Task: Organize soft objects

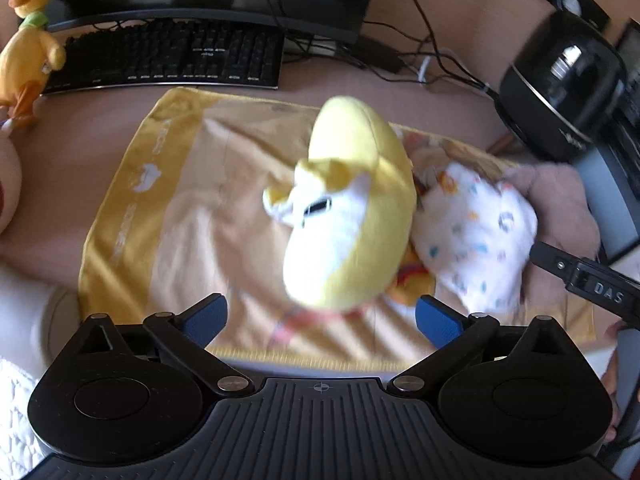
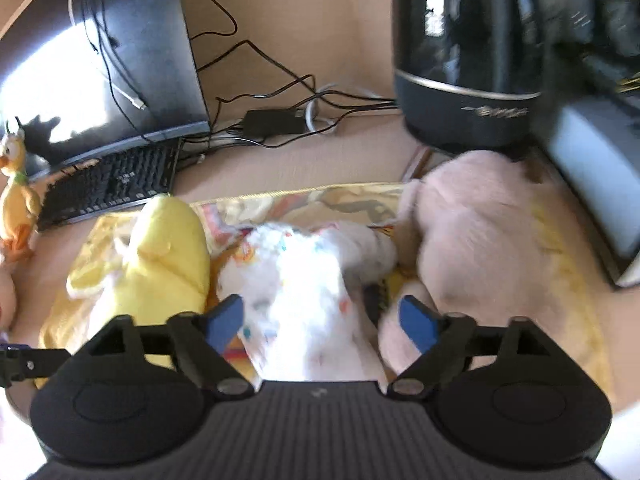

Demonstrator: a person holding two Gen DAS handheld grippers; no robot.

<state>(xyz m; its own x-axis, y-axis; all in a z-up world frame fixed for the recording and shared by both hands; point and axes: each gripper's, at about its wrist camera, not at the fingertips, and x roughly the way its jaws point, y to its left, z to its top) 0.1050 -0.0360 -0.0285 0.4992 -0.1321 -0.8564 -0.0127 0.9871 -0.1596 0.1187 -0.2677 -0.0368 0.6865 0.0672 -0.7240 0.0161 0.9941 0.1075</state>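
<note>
I hold my left hand-held gripper (image 1: 320, 320) low over the near edge of the yellow printed towel (image 1: 160, 200) spread on the table (image 1: 360, 80), its blue pads wide apart and nothing between them. Ahead at twelve o'clock the yellow-and-white banana-shaped plush toy (image 1: 352, 208) stands on the towel, blurred, so I cannot tell whether it is settled or tipping. My guess is that the towel serves as the gathering place, which is why the soft things crowd onto it.

My right hand-held gripper (image 2: 320, 320) is also spread open, with the white fluffy plush with coloured specks (image 2: 304, 300) lying between its pads; the pads look apart from it, so I judge it is not gripped. The pale pink plush toy (image 2: 480, 248) lies touching it at two o'clock, the banana plush just beside it at ten o'clock.

Off the towel, at ten o'clock of my left view, the orange-yellow duck plush (image 1: 28, 40) leans by the black keyboard (image 1: 168, 56), not gathered in. The glossy black round appliance (image 2: 464, 56) stands close behind the pink plush, and the loose black cables (image 2: 280, 92) trail beside the black monitor (image 2: 120, 60); both would crowd any reach toward the back.
</note>
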